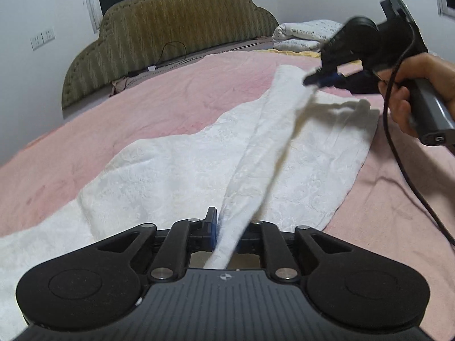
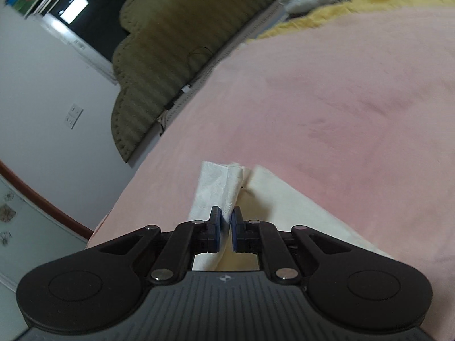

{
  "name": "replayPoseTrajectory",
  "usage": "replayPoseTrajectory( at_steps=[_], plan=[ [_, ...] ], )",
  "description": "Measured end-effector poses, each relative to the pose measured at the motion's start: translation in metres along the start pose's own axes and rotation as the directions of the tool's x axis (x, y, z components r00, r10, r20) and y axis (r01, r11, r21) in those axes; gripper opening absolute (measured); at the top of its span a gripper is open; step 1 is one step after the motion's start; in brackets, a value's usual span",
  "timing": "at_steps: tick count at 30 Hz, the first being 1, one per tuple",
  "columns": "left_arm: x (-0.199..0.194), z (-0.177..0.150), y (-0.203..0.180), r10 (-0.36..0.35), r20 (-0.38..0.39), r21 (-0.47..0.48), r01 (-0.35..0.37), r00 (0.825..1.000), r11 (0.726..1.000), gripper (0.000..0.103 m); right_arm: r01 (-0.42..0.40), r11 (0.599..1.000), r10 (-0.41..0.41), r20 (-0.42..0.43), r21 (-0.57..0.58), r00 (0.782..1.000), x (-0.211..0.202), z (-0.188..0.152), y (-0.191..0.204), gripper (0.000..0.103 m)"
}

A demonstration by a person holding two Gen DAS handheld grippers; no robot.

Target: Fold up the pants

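Clamped in the left gripper [image 1: 227, 233], a raised ridge of the white pants [image 1: 176, 170] stretches over the pink bedspread [image 1: 170, 99] to the right gripper [image 2: 226, 226], likewise pinching it, toward the olive headboard [image 1: 170, 28].

White patterned pants [image 1: 176, 170] spread on bed, edge lifted.

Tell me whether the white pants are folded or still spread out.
Mid-fold: most of the white pants lie spread on the pink bedspread, while the left tool and right tool hold one edge lifted between them.
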State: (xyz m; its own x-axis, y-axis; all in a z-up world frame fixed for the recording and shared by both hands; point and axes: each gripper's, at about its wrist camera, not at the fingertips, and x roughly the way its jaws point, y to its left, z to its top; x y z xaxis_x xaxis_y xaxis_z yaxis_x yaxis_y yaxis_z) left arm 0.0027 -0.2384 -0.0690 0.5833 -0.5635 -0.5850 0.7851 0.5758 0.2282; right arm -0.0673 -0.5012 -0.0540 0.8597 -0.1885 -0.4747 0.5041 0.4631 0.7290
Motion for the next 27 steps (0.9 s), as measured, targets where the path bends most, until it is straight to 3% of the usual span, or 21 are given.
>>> replayPoseTrajectory(
  at_steps=[3,5,8,11,13,15,19,25,27],
  plan=[
    [0.003,0.002,-0.003,0.021,-0.003,0.015,-0.021,1.000,1.000,0.024,-0.010,0.995,0.014,-0.039,0.100,0.999,0.012,0.000,-0.018,0.011],
    [0.005,0.004,-0.005,0.028,-0.006,0.020,-0.028,1.000,0.999,0.024,-0.059,0.989,0.065,-0.034,0.138,0.997,0.019,0.000,-0.023,0.011],
    [0.003,0.004,-0.008,0.034,-0.013,0.005,-0.034,0.999,0.999,0.010,-0.087,0.981,0.093,-0.026,0.171,0.995,0.026,0.005,-0.023,0.010],
    [-0.008,0.009,-0.002,0.061,0.009,-0.049,-0.061,0.998,0.997,0.007,-0.138,0.985,0.133,0.054,0.107,0.990,0.010,0.017,-0.005,0.007],
    [-0.023,0.014,-0.003,0.065,0.051,-0.028,-0.064,0.997,0.998,0.007,-0.157,0.988,0.155,0.117,0.005,0.981,-0.020,0.022,0.014,0.007],
    [-0.033,0.015,-0.011,0.048,0.075,0.029,-0.050,0.996,0.998,0.007,-0.098,0.992,0.108,0.137,-0.076,0.985,-0.045,0.022,0.021,0.007],
    [-0.033,0.001,-0.031,0.007,0.049,0.130,-0.014,0.999,0.991,0.008,0.106,0.985,-0.095,0.083,-0.135,0.992,-0.062,0.006,-0.004,0.008],
    [-0.026,-0.013,-0.044,0.016,0.032,0.240,-0.023,0.999,0.971,0.010,0.196,0.971,-0.193,0.035,-0.136,0.980,-0.062,-0.012,-0.019,0.008],
    [-0.021,-0.015,-0.043,0.025,0.017,0.244,-0.028,1.000,0.969,0.020,0.241,0.949,-0.242,0.018,-0.203,0.970,-0.056,-0.010,-0.009,0.014]
  ],
)
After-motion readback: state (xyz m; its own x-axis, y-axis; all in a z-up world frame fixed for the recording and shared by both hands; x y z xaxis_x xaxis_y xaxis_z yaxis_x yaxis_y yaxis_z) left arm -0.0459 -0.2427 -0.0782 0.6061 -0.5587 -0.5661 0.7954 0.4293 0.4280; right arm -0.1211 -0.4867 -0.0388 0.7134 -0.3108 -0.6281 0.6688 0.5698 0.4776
